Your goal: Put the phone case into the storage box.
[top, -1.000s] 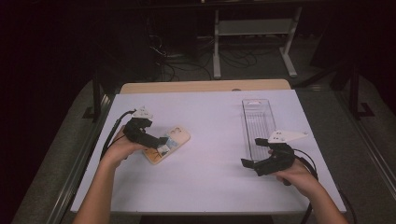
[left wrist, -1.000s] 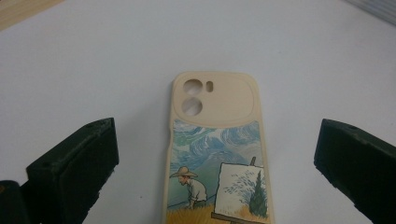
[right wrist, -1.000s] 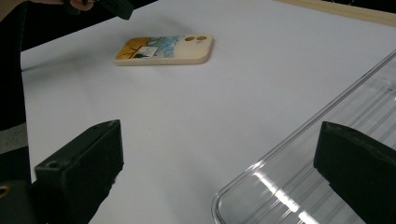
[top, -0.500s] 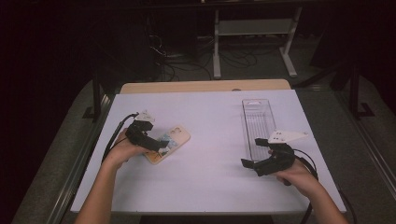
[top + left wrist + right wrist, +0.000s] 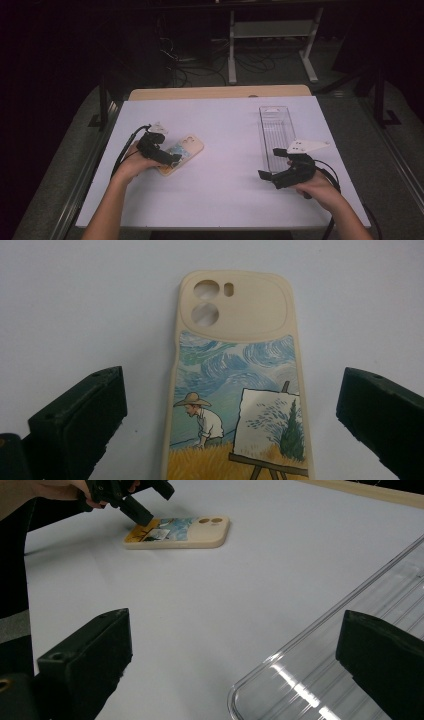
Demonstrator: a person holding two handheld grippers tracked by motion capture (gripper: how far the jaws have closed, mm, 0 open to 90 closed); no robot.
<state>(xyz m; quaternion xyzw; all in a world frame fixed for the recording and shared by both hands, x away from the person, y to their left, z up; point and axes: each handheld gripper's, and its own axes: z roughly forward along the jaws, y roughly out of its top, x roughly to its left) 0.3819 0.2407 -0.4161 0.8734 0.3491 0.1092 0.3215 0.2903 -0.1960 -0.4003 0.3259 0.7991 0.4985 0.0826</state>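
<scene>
A: We start with the white table (image 5: 220,195). What do we see lying on it?

B: On its right half we see a long clear plastic tray (image 5: 276,130), running away from us. On the left half lies a cream phone case (image 5: 184,151) with a painted scene of a man in a straw hat at an easel, printed side up, camera cut-outs at its far end.

A: And our left claw (image 5: 170,160)?

B: We see it over the near end of the phone case, jaws spread wide, one on either side of the case and touching neither edge in the left gripper view.

A: The right claw (image 5: 272,170)?

B: We see it at the near end of the tray, jaws wide apart and holding nothing, well apart from the phone case.
</scene>
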